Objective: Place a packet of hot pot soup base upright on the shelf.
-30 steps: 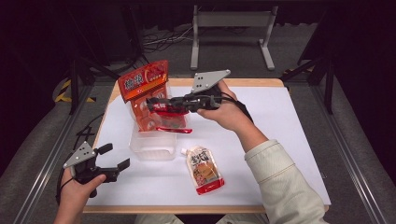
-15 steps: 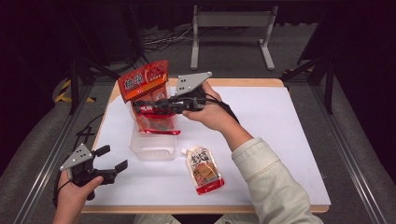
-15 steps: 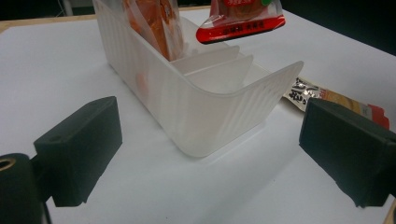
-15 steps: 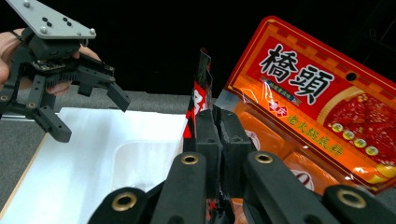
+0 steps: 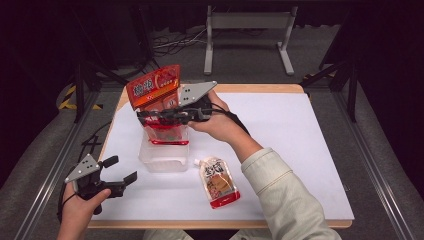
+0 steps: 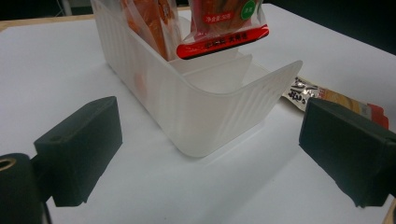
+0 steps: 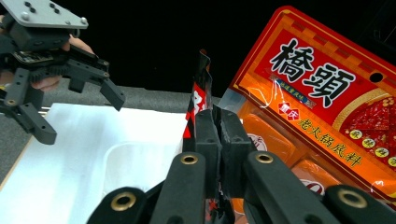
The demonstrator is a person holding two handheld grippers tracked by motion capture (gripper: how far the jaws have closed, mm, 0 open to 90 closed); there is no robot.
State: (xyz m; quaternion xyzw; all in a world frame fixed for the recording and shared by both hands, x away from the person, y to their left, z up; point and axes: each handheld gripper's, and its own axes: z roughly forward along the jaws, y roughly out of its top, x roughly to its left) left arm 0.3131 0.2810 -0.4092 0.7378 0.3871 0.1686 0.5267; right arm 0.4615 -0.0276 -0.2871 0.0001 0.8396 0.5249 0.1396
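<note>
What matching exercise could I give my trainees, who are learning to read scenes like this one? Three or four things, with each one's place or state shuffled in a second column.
Things:
1. large orange packet with black characters
2. small red-edged clear pouch
3. spouted pouch with red bottom edge
4. left gripper

Places or states:
A. lying flat on the white table
B. open, holding nothing
C. clamped in the right gripper above the clear plastic bin
D. standing upright in the bin's far end

Pairs: 1-D, 2-C, 3-A, 4-B
</note>
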